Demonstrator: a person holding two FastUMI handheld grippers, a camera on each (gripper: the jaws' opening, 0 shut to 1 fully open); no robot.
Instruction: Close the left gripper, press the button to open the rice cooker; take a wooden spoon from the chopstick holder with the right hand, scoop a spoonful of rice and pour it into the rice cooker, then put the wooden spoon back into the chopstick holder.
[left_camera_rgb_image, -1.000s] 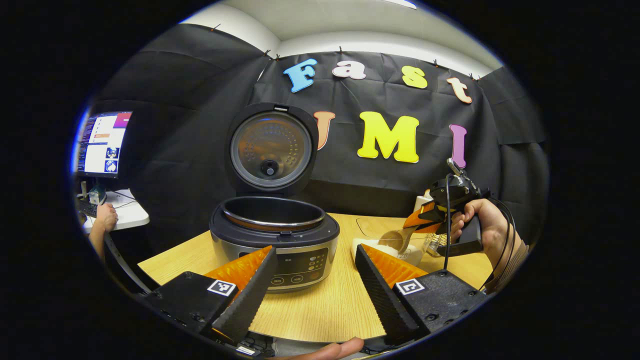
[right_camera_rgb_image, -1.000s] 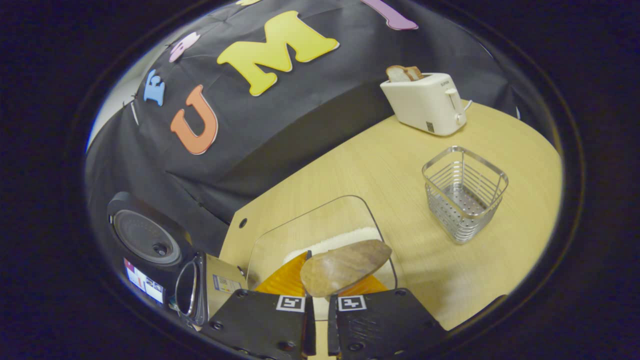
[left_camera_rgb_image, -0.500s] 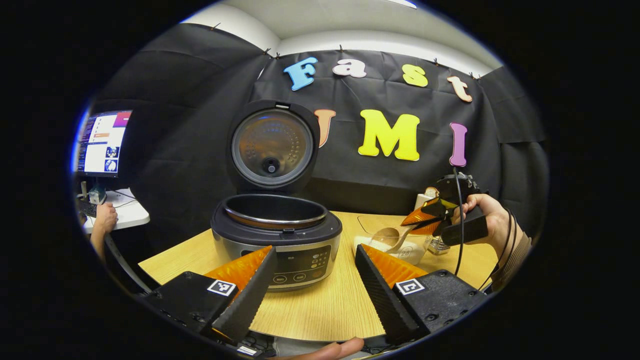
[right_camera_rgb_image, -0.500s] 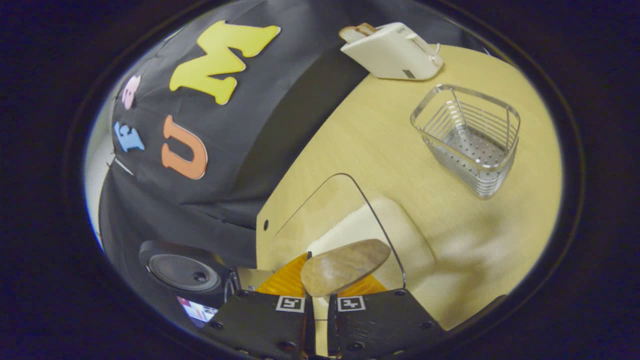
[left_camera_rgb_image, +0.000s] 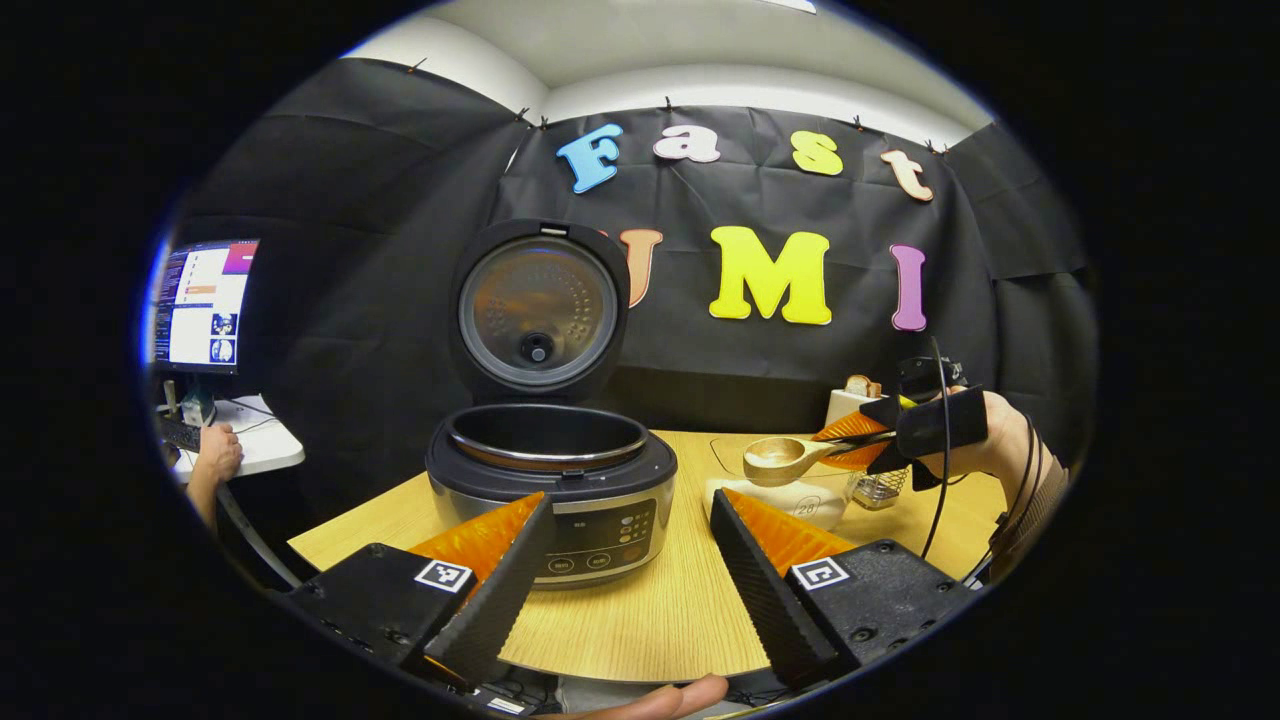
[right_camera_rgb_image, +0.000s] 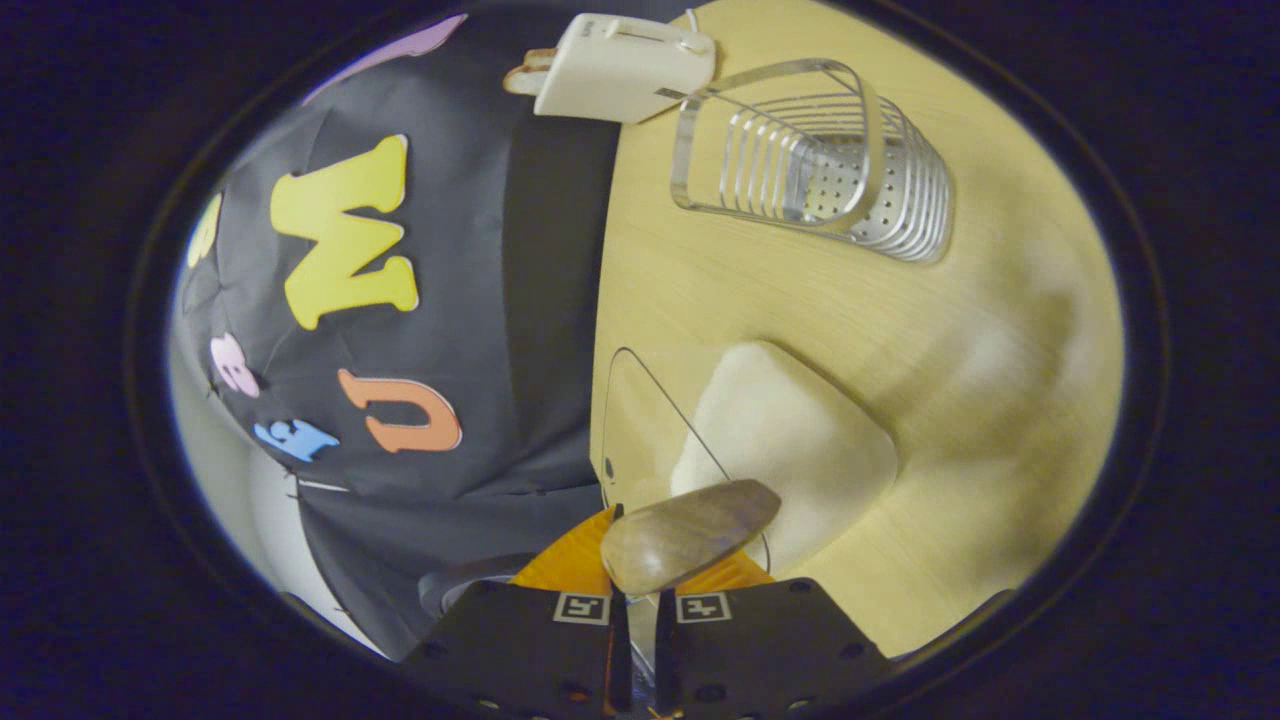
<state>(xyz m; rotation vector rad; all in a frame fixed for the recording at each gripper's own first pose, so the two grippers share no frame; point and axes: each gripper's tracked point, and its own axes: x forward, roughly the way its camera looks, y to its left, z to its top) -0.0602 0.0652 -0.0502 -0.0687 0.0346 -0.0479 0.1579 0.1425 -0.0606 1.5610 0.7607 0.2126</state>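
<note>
Spoon (left_camera_rgb_image: 790, 461) clamped in my right gripper (left_camera_rgb_image: 868, 442) above the rice container (left_camera_rgb_image: 800, 497), just right of the open rice cooker (left_camera_rgb_image: 552, 470), left gripper (left_camera_rgb_image: 625, 560) jaws wide; scoop step, next carry it level over the pot.

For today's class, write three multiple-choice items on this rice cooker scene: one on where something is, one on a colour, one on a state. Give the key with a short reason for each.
1. Where is the toaster?
A. in front of the rice cooker
B. at the table's far side by the black cloth
C. on the floor

2. What colour is the toaster?
A. red
B. cream
C. green

3. How is the rice cooker lid?
A. raised open
B. shut
C. lying on the table

Key: 1 B, it stands behind the chopstick holder against the cloth. 2 B, its body is cream. 3 A, the lid stands upright above the bare inner pot.
</note>
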